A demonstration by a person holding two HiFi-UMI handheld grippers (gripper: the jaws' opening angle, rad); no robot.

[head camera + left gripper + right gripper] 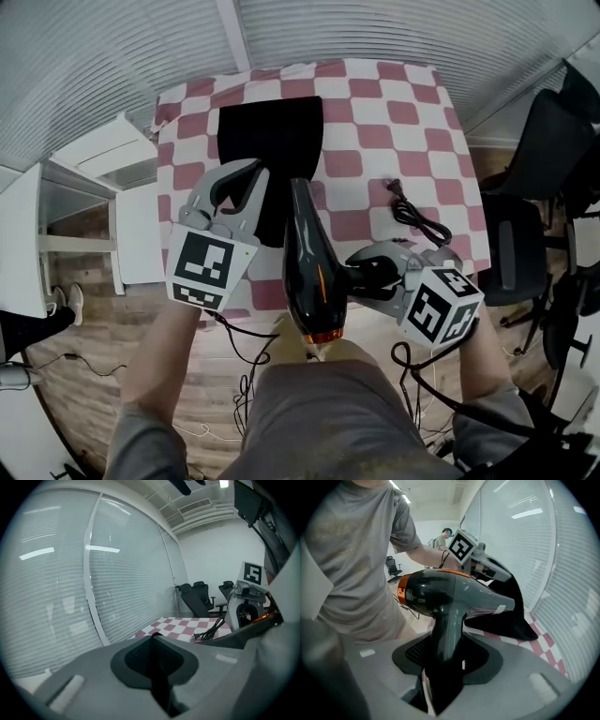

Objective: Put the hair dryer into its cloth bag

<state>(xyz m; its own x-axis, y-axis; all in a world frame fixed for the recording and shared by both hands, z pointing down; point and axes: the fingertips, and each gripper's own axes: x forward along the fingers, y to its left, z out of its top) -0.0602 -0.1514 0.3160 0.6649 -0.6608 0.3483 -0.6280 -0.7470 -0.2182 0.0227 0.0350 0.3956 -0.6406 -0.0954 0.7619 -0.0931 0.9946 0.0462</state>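
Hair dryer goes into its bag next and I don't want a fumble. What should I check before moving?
1. Right gripper clamped on the handle of the glossy black hair dryer: ok.
2. Left gripper pinching the edge of the black cloth bag, edge raised: ok.
3. Bag mouth open wide enough: cannot tell.
4. Nozzle pointing toward the bag: ok.
5. Black power cord gathered: not ok, it lies loose on the red-and-white checked tablecloth and may drag.

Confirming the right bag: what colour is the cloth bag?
Plain black cloth bag, clearest in head view.
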